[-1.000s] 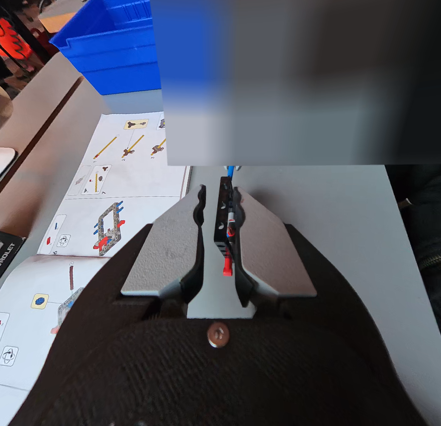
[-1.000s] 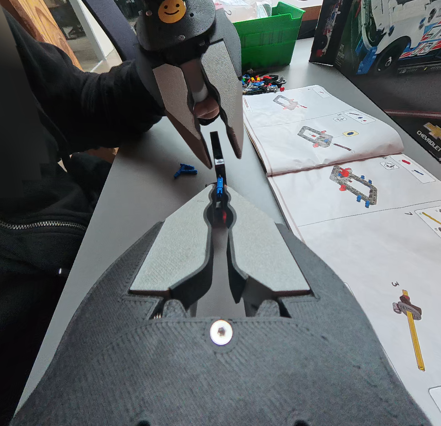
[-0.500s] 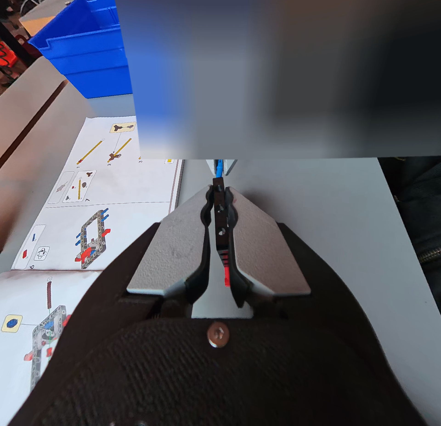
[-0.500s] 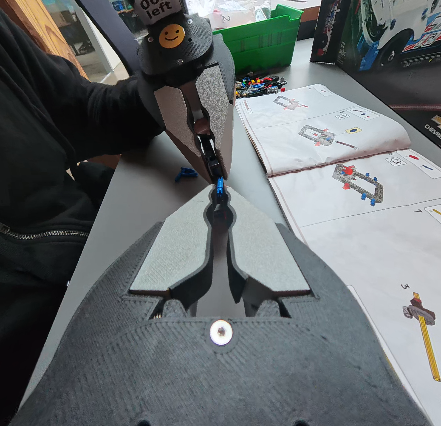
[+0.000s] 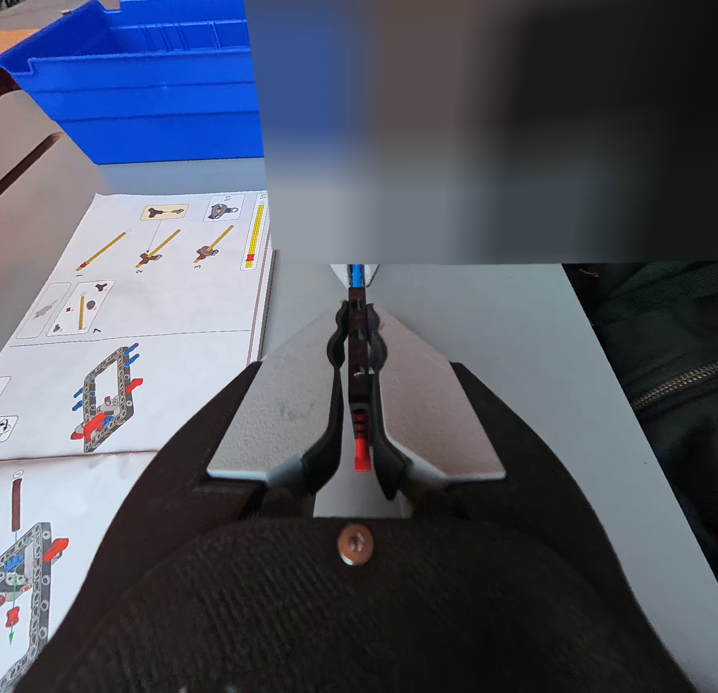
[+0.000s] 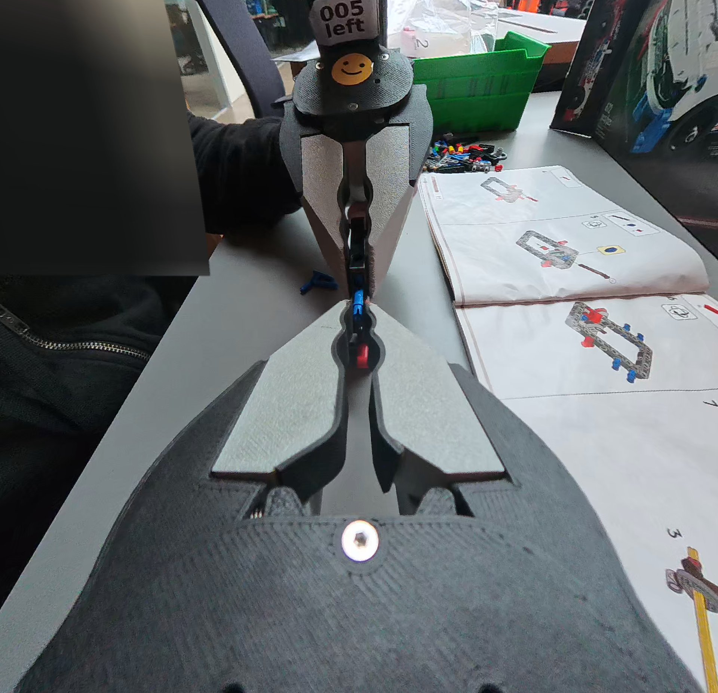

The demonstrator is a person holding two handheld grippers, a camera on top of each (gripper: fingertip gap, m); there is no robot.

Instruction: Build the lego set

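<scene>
Left to right. Far left in my left wrist view: blue bin point(image 5: 147, 80) at the back of the surface point(image 5: 485, 324), then the open instruction booklet point(image 5: 128, 324) lying flat beside my working spot, so I can check the step without moving.

Centre: my left tool point(image 5: 356, 324) is closed on a dark lego beam point(image 5: 356, 348), clamped edge-on between the two fingers with its pin holes facing the sides. A red pin point(image 5: 361, 445) sticks out of the beam's near end, inside the jaw gap. I judge the beam is held this rigidly so it acts as a fixture while the other side pushes in.

The left tool points straight ahead along the surface, roughly level, just above it.

From the right wrist view: my right tool point(image 6: 357, 324) is closed on a blue pin point(image 6: 358, 305), tip forward, with a red piece point(image 6: 362, 355) sitting further back between the fingers. The blue pin meets the far end of the beam; whether it is already seated in a hole I cannot tell. The two tools face each other nose to nose, almost touching, on one line — good for an axial push.

A loose blue part point(image 6: 316, 282) lies on the surface just left of the left tool's tip. Further right: pile of loose parts point(image 6: 462, 155), green bin point(image 6: 478, 87), set box point(image 6: 641, 64).
</scene>
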